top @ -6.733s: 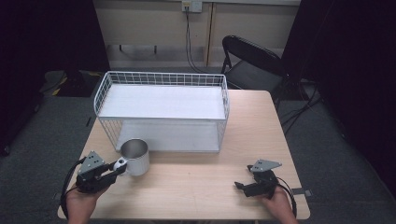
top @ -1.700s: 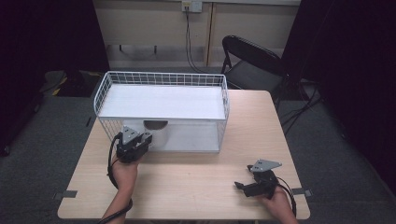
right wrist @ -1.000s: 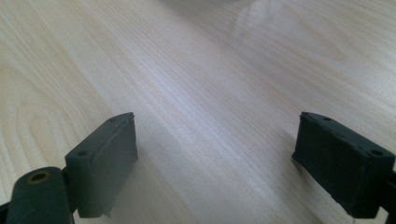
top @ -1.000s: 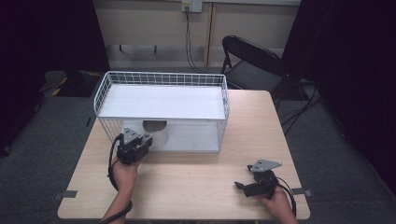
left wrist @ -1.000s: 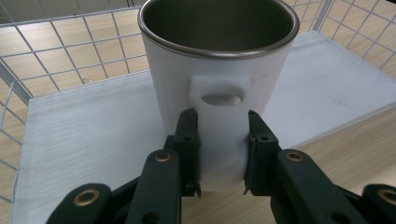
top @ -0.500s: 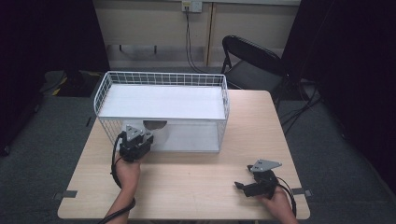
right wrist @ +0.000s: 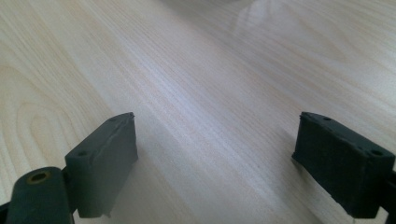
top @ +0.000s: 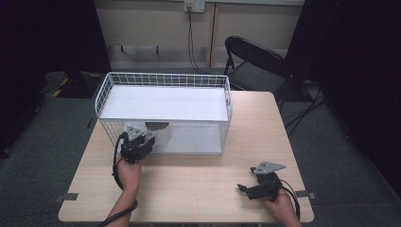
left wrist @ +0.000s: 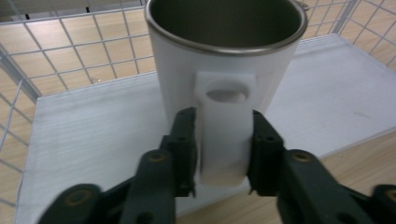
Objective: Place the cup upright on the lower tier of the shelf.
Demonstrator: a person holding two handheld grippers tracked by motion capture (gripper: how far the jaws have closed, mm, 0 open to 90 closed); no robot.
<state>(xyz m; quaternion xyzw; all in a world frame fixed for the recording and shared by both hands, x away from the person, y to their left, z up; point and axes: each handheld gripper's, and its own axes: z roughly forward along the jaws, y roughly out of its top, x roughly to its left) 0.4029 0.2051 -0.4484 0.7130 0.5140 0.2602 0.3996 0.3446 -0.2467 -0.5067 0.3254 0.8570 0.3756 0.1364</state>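
I see the mug [left wrist: 224,70], white outside with a metal interior and rim, standing upright on the white floor panel of the wire basket [top: 106,90], in the basket's lower level near its front-left corner. In the high view the mug [top: 157,128] sits at about 1 o'clock from my left gripper [top: 137,142], partly hidden under the basket's upper white shelf. Its flat white handle [left wrist: 223,135] faces the left gripper.

In the left gripper view, the left gripper [left wrist: 223,144] has its two black jaws on either side of the handle. The jaws have just been opening; narrow gaps show between the pads and the handle, so I read the grip as released, with the handle between the jaws.

The basket stands on the wooden table [top: 189,189], toward its far half, at 12 o'clock from the person's side. The right gripper [top: 257,188] rests low over the table at about 4 o'clock from the basket, well apart from it. In the right gripper view its jaws stand wide apart around bare wood [right wrist: 201,93].

A black folding chair [top: 255,61] stands behind the table at roughly 1 o'clock.
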